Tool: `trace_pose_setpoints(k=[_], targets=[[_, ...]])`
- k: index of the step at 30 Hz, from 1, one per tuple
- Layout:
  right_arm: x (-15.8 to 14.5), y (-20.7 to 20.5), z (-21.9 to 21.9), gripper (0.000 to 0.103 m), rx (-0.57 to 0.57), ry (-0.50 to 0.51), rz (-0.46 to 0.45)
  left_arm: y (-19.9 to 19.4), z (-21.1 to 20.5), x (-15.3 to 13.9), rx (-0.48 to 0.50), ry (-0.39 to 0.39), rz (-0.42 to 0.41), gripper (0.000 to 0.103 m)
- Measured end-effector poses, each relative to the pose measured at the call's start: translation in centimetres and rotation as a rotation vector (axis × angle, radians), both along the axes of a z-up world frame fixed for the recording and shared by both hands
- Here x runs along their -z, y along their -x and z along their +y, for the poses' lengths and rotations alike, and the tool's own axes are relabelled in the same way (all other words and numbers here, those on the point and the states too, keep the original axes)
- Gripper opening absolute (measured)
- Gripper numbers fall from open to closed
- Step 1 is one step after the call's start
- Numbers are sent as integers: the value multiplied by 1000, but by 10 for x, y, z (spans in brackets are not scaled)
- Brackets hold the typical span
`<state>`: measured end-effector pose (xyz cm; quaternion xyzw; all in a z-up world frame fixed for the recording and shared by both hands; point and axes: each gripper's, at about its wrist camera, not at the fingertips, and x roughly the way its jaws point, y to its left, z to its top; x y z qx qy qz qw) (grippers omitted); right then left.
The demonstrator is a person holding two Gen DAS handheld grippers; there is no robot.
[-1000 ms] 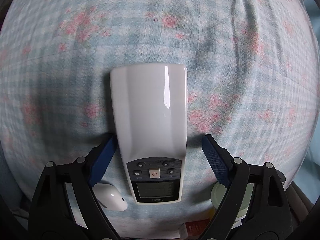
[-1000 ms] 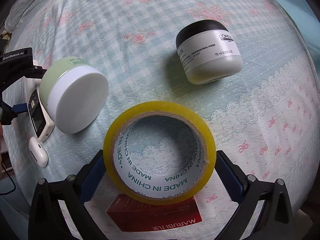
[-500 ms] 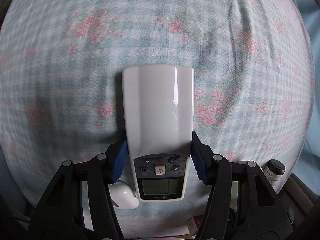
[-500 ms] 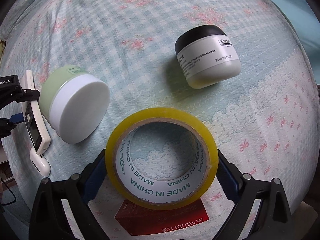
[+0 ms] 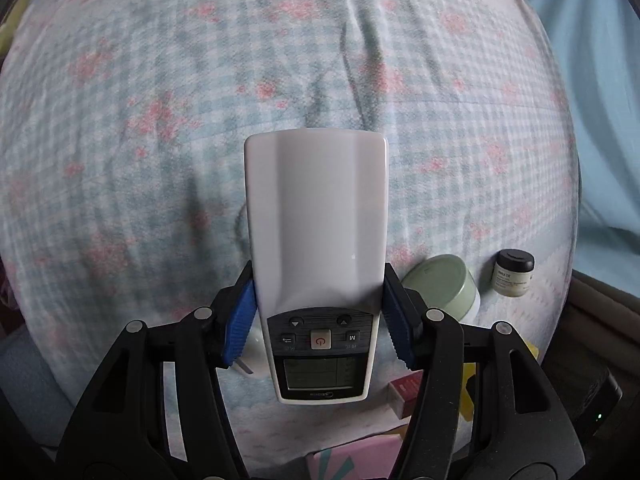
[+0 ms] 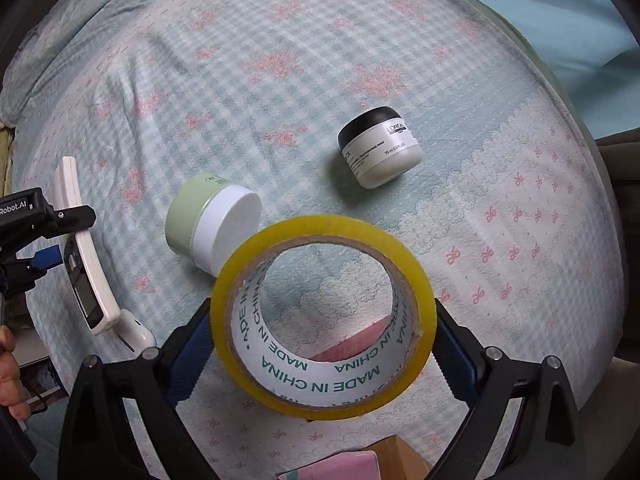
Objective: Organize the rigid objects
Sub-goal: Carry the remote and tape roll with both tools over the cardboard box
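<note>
White and glossy, the long plastic remote control [image 5: 316, 240] with a dark button panel and small screen is clamped between the blue ribbed pads [image 5: 240, 328] of the left gripper [image 5: 318, 320], raised above the checked floral bedsheet [image 5: 160, 120]. Just under its near end lies a small white earbud case [image 6: 134, 332]. The right gripper [image 6: 322, 340] grasps the yellow roll of packing tape [image 6: 324, 316] by its sides, lifted over the sheet. Behind the tape, a pale green jar with a white lid [image 6: 212, 228] lies on its side, and farther right is a white jar with a black lid [image 6: 378, 148].
</note>
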<state>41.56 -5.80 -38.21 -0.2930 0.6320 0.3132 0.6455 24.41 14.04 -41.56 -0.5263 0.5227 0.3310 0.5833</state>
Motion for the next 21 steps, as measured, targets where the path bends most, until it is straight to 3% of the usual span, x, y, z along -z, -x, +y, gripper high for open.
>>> trace_pose_setpoints(k=[11,21], targets=[[-122,24,-48,96,208,-133,-58,-20,-47,-134,491,-134,-172,54],[-226,65,-135,96,390,-237,-141,-35,-126,-237,804,-217,-340,54]])
